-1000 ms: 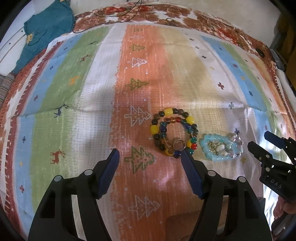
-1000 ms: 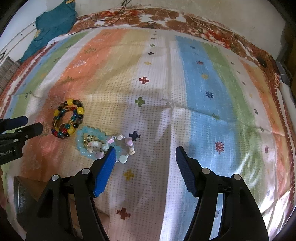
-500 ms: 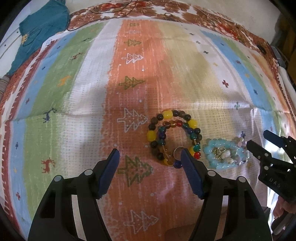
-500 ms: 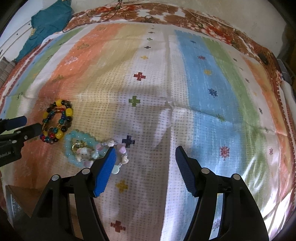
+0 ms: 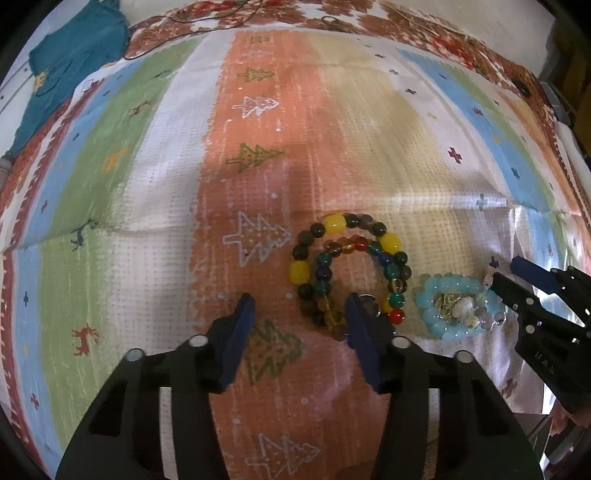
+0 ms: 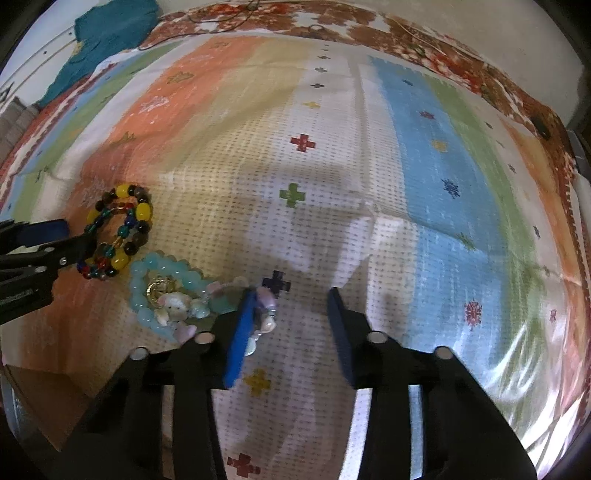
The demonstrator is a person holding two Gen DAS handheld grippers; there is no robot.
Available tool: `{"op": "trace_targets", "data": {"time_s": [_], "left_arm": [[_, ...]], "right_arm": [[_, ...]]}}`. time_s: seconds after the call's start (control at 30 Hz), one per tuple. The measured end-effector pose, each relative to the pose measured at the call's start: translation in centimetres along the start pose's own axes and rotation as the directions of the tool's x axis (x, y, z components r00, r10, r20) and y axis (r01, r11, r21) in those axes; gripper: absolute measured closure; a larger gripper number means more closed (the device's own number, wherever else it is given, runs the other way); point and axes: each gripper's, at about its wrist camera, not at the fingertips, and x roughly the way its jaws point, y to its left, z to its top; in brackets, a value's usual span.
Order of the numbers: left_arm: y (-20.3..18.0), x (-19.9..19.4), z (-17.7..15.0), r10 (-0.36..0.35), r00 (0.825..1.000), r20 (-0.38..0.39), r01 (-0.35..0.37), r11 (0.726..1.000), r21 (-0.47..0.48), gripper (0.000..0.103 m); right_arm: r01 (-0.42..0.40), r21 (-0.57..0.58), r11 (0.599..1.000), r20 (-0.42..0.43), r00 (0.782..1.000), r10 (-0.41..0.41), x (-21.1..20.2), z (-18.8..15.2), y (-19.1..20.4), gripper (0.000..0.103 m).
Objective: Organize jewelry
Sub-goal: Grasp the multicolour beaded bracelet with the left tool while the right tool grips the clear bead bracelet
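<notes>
A multicoloured bead bracelet (image 5: 351,269) with yellow, dark and red beads lies on the striped cloth (image 5: 155,184). Beside it on the right lies a pale turquoise bead bracelet (image 5: 454,310) with gold and white charms inside. My left gripper (image 5: 299,314) is open and low over the cloth, its right finger at the bead bracelet's near edge. My right gripper (image 6: 291,306) is open and empty, its left finger over the pink and shell beads (image 6: 264,310) at the turquoise bracelet's (image 6: 162,291) right end. The bead bracelet (image 6: 118,232) also shows in the right wrist view.
A teal garment (image 5: 70,66) lies at the far left corner of the cloth. A thin dark cord (image 5: 221,18) runs along the far floral border. The cloth's near edge and a brown surface (image 6: 48,387) show at the lower left of the right wrist view.
Both grippers have moved forward and lower toward the bracelets. Both sets of jaws have narrowed somewhat. The bracelets have not moved.
</notes>
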Motion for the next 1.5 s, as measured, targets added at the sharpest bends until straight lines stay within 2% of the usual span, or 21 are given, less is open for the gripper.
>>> {"op": "trace_targets", "data": {"time_s": [0.07, 0.17, 0.3, 0.37, 0.5, 0.57, 1.03, 1.37, 1.5], "left_arm": [[-0.3, 0.0, 0.0, -0.008, 1.0, -0.003, 0.008, 1.0, 0.006, 0.063], [-0.4, 0.0, 0.0, -0.021, 1.0, -0.007, 0.021, 1.0, 0.009, 0.071], [-0.4, 0.1, 0.0, -0.036, 0.999, -0.013, 0.036, 0.999, 0.009, 0.08], [-0.5, 0.2, -0.1, -0.019, 1.0, -0.017, 0.019, 1.0, 0.01, 0.09], [-0.2, 0.2, 0.0, -0.015, 1.0, -0.02, 0.015, 1.0, 0.007, 0.09], [-0.1, -0.2, 0.1, -0.01, 1.0, -0.016, 0.01, 1.0, 0.003, 0.094], [-0.4, -3.2, 0.4, 0.008, 1.0, 0.029, -0.008, 1.0, 0.007, 0.094], [-2.1, -5.9, 0.5, -0.009, 0.997, 0.08, 0.006, 0.999, 0.035, 0.094], [-2.2, -6.3, 0.3, 0.003, 0.996, 0.085, -0.007, 0.999, 0.038, 0.094]], "right_arm": [[0.001, -0.006, 1.0, -0.005, 1.0, -0.001, 0.0, 0.0, 0.1, 0.086], [0.0, -0.025, 1.0, -0.002, 1.0, 0.0, 0.1, -0.2, 0.4, 0.091], [0.0, -0.036, 0.999, -0.001, 1.0, 0.0, 0.0, -0.2, 0.5, 0.092], [0.001, -0.037, 0.999, 0.002, 1.0, -0.001, 0.0, -0.2, 0.4, 0.092], [-0.002, -0.035, 0.999, 0.007, 1.0, 0.002, -0.2, -0.2, 0.4, 0.093], [-0.002, -0.035, 0.999, 0.013, 1.0, 0.003, -0.5, -0.2, 0.5, 0.093], [-0.014, -0.043, 0.999, 0.093, 0.996, 0.018, -4.1, 0.3, 1.1, 0.093], [-0.01, -0.043, 0.999, 0.173, 0.985, 0.017, -7.4, 0.7, 1.1, 0.093], [-0.019, -0.031, 0.999, 0.175, 0.984, 0.024, -7.7, 0.6, 0.9, 0.093]]}}
